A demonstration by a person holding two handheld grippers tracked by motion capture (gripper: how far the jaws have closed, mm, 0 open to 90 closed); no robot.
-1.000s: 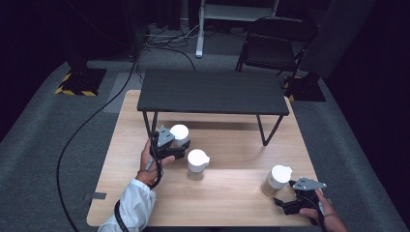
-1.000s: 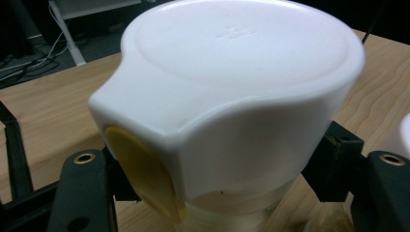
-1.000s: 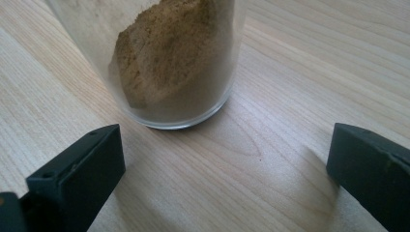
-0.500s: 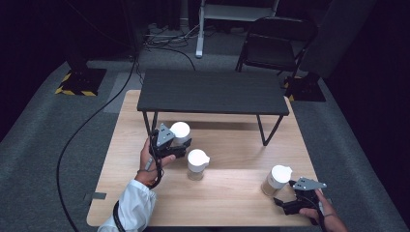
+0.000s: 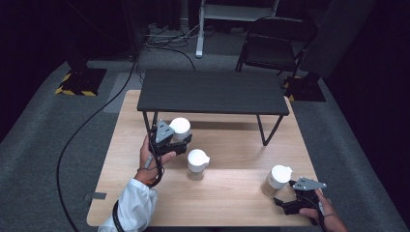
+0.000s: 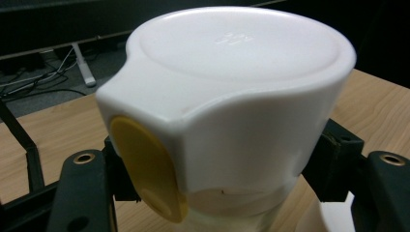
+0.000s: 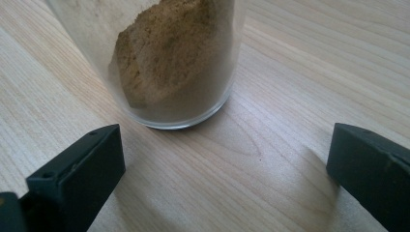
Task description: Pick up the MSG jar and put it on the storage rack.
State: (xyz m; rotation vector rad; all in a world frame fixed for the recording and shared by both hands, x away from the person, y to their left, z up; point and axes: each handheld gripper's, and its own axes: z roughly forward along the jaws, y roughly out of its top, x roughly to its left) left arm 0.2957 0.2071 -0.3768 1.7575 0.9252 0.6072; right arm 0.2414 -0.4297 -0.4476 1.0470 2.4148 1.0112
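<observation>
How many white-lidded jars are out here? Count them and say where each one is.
3. One jar is clamped in the left gripper near the black shelf; one stands mid-table; one stands before the open right gripper. More could be hidden under the shelf.

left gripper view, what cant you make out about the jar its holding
- Contents of the held jar: its white lid fills the left gripper view and the glass is cut off by the bottom edge.
- High view: the left gripper covers the jar body; too small there to read contents.
- Yellow flap: purpose unclear.
</observation>
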